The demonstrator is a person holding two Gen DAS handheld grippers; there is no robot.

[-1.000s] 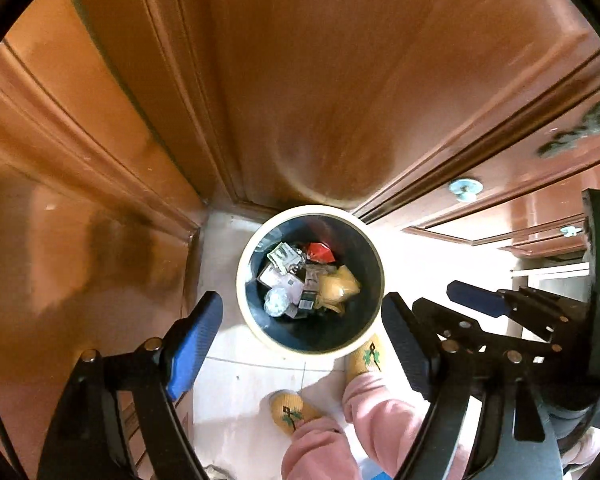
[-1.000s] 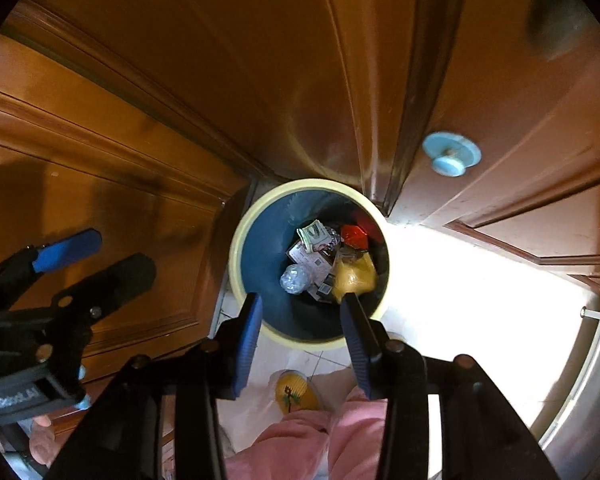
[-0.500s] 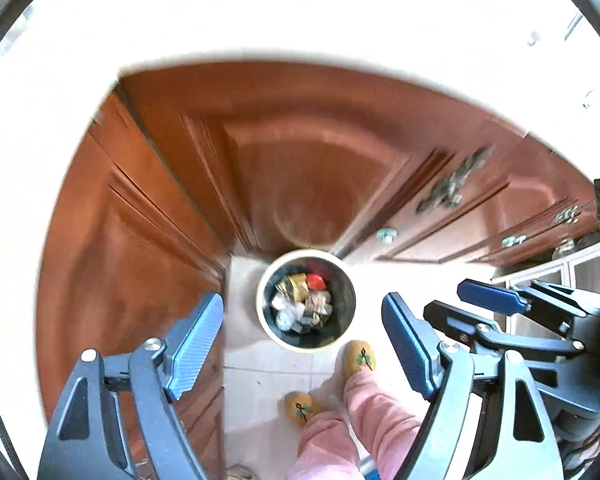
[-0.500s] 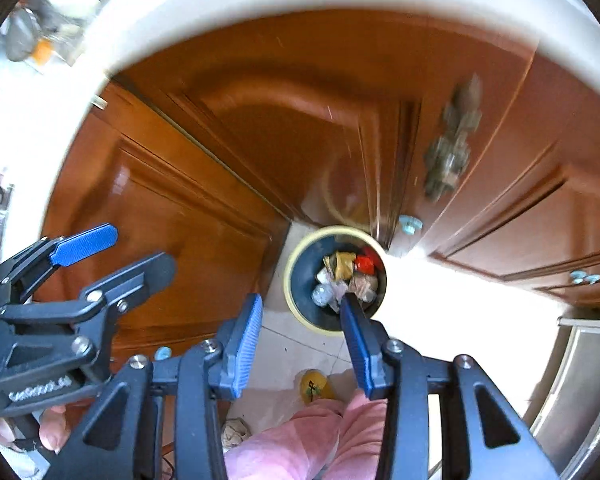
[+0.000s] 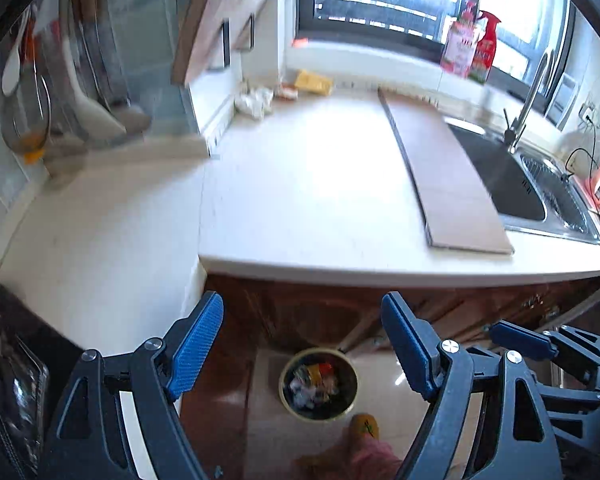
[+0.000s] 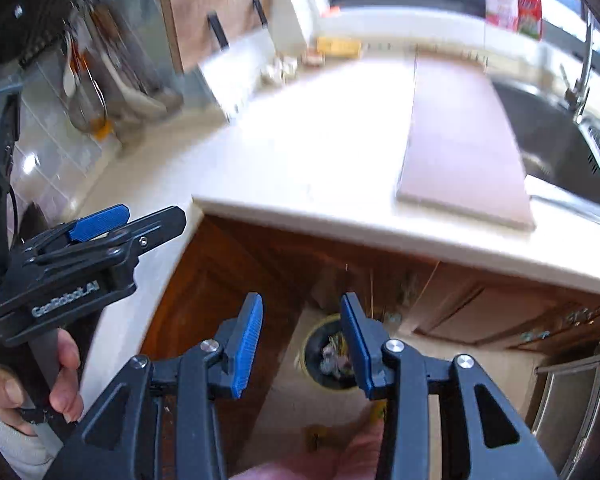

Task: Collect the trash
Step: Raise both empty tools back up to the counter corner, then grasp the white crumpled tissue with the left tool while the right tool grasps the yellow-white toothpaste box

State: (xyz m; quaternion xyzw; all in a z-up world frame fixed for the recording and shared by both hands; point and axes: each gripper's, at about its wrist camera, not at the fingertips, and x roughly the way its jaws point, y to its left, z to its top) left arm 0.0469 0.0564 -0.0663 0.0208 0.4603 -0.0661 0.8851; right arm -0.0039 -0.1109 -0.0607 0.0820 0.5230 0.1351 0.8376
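A round, cream-rimmed waste bin with a dark inside (image 5: 318, 385) stands on the pale tiled floor (image 5: 268, 408) in the corner where two runs of reddish-brown wooden cabinet doors (image 5: 300, 316) meet. It is partly full of mixed trash (image 5: 314, 380): white crumpled bits, a yellow piece and a red piece can be made out, though the blur makes an exact count unsafe. One bin is in view.

The left gripper (image 5: 302, 346) hangs above it with its two blue-padded jaws wide apart and nothing between them. The right gripper (image 6: 302, 344) has its jaws set closer together, also with nothing between them; the bin shows in the gap below them. A hand (image 6: 32, 384) grips the left gripper's handle in the right wrist view.

Beside the bin are two yellow slippers (image 5: 364, 426) and pink trouser legs (image 5: 374, 456). Above the cabinets runs a white countertop (image 5: 300, 200) bearing one flat pinkish-brown board (image 5: 444, 176), next to one steel sink (image 5: 540, 188) with one tap (image 5: 528, 100). Two red bottles (image 5: 474, 46) stand on the windowsill.
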